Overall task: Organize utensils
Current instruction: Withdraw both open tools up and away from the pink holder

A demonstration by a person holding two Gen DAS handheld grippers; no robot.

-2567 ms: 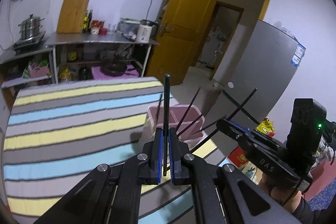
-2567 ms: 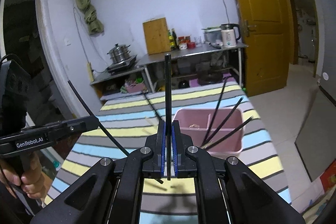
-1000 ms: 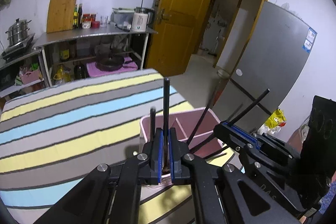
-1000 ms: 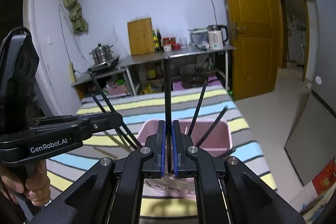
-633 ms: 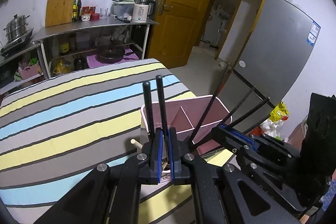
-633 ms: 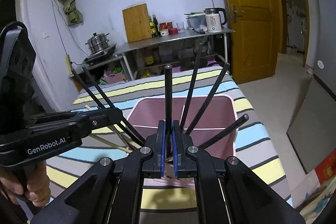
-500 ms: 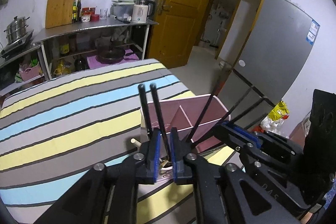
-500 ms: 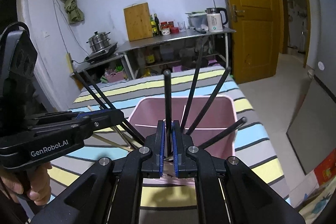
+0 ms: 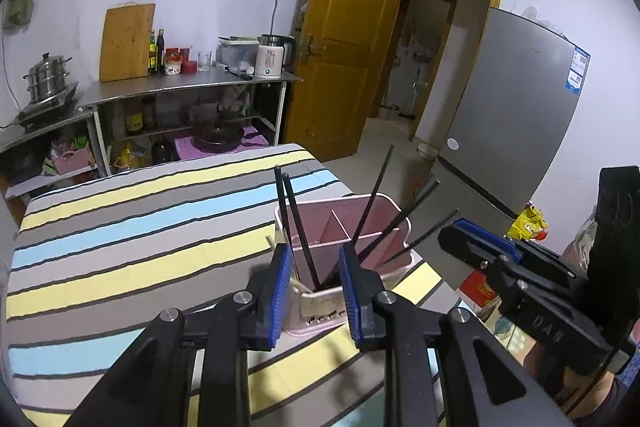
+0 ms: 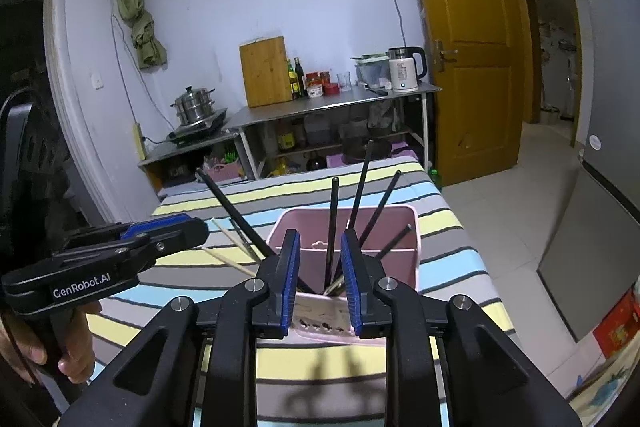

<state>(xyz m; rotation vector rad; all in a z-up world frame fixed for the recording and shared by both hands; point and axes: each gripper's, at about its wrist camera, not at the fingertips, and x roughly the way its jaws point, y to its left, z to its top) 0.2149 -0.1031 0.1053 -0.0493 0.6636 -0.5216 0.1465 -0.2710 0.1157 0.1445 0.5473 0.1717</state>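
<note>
The striped table (image 9: 120, 227) fills the lower view, and near its far right corner sits the pink utensil bin (image 9: 390, 211), the landmark for everything here. It's split by a divider into compartments, and black chopsticks (image 10: 332, 223) stand in it, fanning upward and leaning every which way. From the left wrist view, two black sticks (image 9: 294, 219) lean left out of the bin's near compartment, and others tilt right from the far side. Pale wooden chopsticks (image 10: 226, 259) poke out low on the bin's left side; whether they sit inside it or on the cloth, I cannot tell.

Now the hands. The left gripper (image 9: 314, 283) hangs just this side of the bin, jaws spread wide, nothing between the blue pads (image 9: 280, 279). The right gripper (image 10: 318, 275) is released too, pads apart, straddling the bin's near rim with one black stick rising in the gap but untouched.

So both sticks look delivered. The relation to watch: every stick's long axis runs up and away from the fingers, straight ahead of both grippers. Each is about equally near the bin, so I'd judge the next reach goes elsewhere, for whatever remains loose.
</note>
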